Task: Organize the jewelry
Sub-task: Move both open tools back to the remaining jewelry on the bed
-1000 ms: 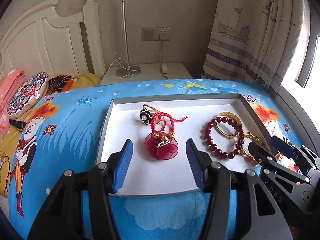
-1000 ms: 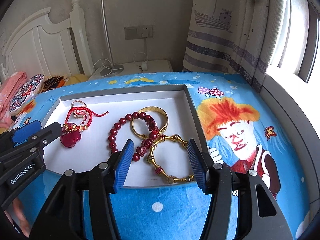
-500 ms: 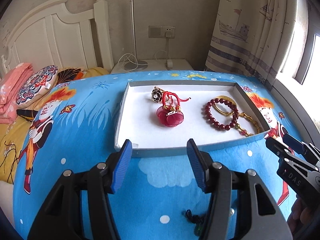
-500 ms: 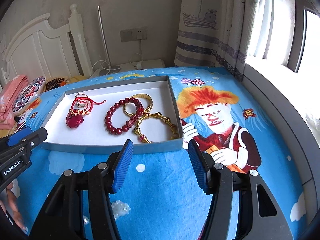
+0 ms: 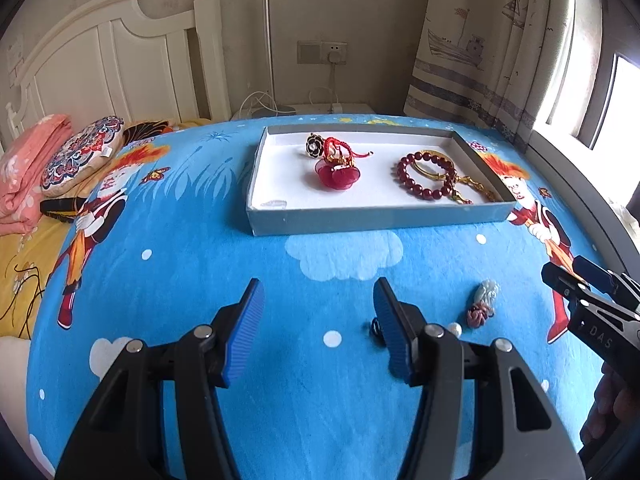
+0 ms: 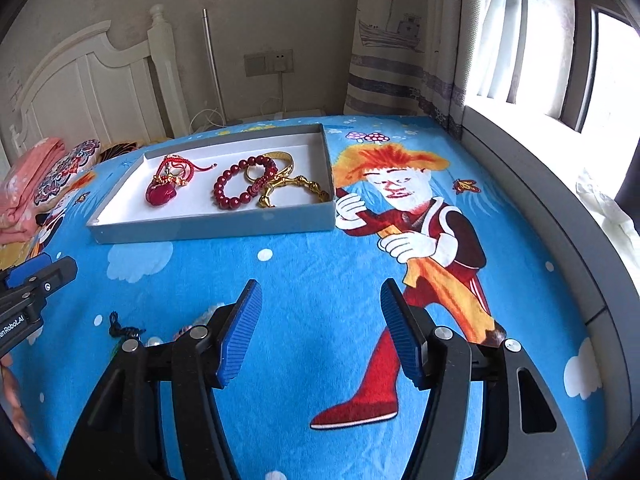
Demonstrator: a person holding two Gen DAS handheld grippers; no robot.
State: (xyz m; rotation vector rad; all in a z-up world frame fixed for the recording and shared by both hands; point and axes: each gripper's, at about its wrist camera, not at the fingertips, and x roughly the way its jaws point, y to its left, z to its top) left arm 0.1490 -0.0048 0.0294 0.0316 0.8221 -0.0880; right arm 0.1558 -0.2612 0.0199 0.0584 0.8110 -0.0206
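Jewelry mostly boxed; a few loose pieces left on the bed.

Left to right: left gripper [image 5: 318, 320] empty, fingers apart, over the blue bedspread [image 5: 200, 280]; tray [image 5: 372, 220] ahead holds red pendant bracelet [image 5: 338, 170], dark-red bead bracelet [image 5: 426, 176], gold bangles [image 6: 288, 188]. Unboxed: black cord [image 6: 120, 330], pale charm with reddish knot [image 5: 484, 304]. Right gripper [image 6: 320, 326] empty, parted, near them.

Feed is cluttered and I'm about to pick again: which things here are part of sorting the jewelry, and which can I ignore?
Job: grey tray; red bead bracelet, gold bangles, red flower pendant inside it; pale jade pendant and pearl loose on blanket.

Ignore: pillows, headboard, curtain, wall socket.
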